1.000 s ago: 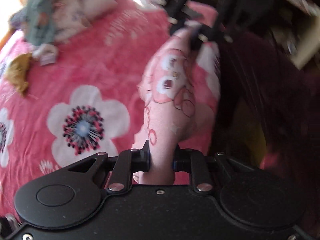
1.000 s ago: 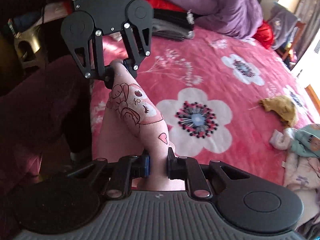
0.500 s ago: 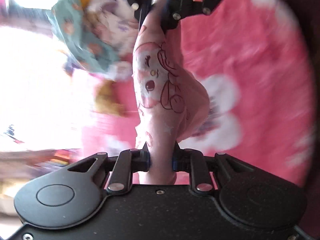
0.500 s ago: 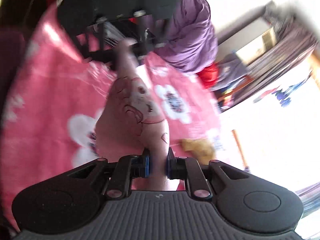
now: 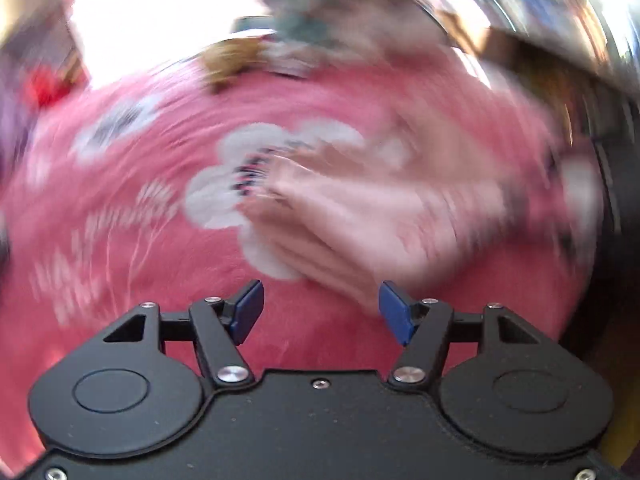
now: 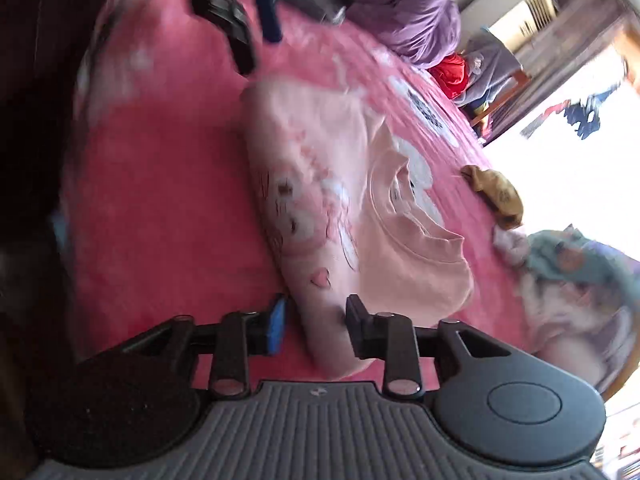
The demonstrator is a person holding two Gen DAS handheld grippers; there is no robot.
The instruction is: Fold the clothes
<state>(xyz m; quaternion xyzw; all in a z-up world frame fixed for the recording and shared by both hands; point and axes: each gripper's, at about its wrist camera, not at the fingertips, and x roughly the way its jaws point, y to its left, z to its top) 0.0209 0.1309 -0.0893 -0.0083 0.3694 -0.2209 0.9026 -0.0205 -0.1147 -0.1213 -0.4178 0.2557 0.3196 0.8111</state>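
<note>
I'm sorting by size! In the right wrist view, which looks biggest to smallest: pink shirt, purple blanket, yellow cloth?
1. pink shirt
2. purple blanket, though it lies farther off and is cut by the frame
3. yellow cloth

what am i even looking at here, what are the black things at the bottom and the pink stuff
The black things are hand-held grippers, one in each of a person's hands, each carrying its own camera that looks out along its two fingers. One picture is from the left gripper, blurred; the other from the right gripper. Both look down at a bed with a pink flowered cover. On it lies a pale pink shirt with a cartoon print. Both grippers' jaws are opening; the shirt's edge lies loose between the right fingers, so nothing is held.
</note>
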